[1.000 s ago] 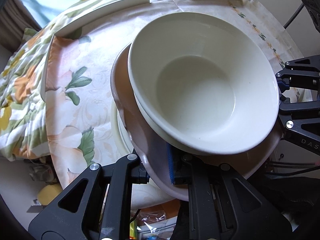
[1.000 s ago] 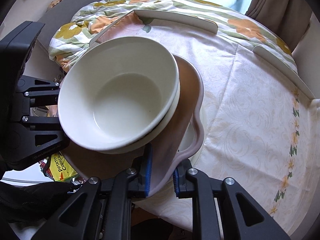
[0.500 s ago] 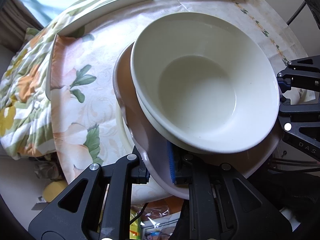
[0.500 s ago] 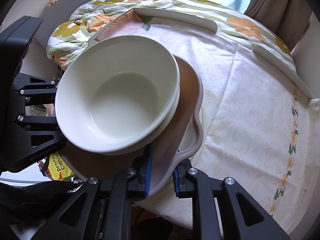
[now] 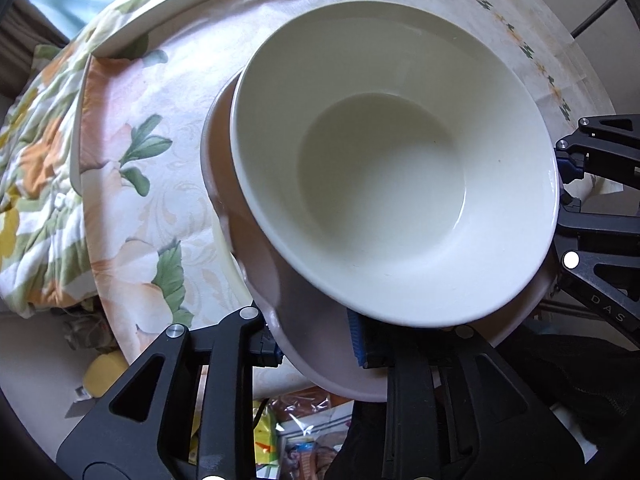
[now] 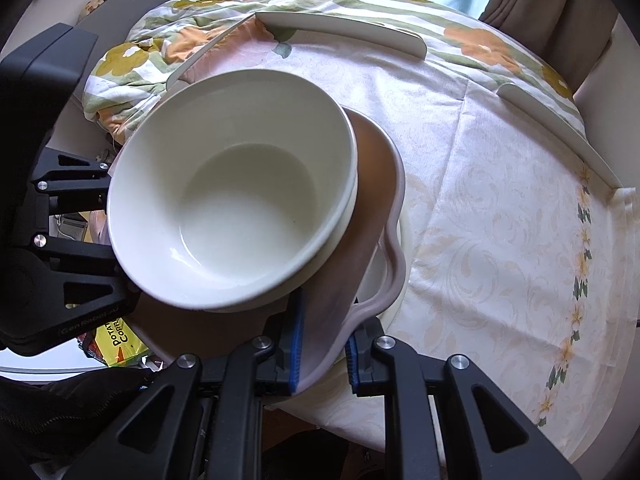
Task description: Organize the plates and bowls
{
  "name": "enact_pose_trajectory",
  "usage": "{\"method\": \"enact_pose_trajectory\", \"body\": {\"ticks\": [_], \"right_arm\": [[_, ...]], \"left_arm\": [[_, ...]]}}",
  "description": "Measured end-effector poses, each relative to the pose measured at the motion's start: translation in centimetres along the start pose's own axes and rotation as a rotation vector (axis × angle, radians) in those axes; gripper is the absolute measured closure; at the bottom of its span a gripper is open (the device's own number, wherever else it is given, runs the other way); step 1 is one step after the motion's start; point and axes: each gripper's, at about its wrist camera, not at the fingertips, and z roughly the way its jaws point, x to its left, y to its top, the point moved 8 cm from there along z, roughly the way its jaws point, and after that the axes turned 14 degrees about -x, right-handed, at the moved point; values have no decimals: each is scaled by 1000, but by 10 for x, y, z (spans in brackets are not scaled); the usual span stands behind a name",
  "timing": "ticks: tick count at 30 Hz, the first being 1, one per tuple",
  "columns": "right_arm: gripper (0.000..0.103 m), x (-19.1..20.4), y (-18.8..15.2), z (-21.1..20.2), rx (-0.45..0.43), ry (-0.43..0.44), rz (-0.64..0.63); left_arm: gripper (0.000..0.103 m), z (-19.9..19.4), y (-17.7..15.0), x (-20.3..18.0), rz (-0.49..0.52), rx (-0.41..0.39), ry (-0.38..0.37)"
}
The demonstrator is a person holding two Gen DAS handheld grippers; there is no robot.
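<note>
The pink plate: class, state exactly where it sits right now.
In both wrist views the pink plate sits centre, under the stacked white bowls, above the floral tablecloth.

Two nested cream bowls (image 5: 384, 184), one wavy-rimmed pink plate (image 5: 256, 248) (a white plate (image 6: 402, 240) beneath), two grippers.

Bowls (image 6: 240, 208) on the plate (image 6: 372, 184) fill the near bench edge; the cloth (image 6: 500, 216) to their right lies bare up to the rails (image 6: 344, 34)
</note>
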Motion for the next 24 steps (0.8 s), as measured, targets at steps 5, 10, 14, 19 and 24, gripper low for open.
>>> {"method": "enact_pose_trajectory", "body": {"ticks": [5, 10, 14, 19, 24], "right_arm": [[82, 1, 0, 0, 27, -1, 14], [78, 3, -1, -2, 46, 0, 21], [76, 4, 0, -6, 52, -11, 28], [64, 4, 1, -18, 53, -14, 61], [61, 4, 0, -29, 36, -33, 82]], "left_arm": [[78, 0, 0, -2, -23, 20, -38], [51, -5, 0, -12, -37, 25, -94], [50, -6, -1, -13, -47, 31, -97], [39, -14, -2, -14, -38, 38, -116], [37, -21, -1, -13, -29, 38, -89]]}}
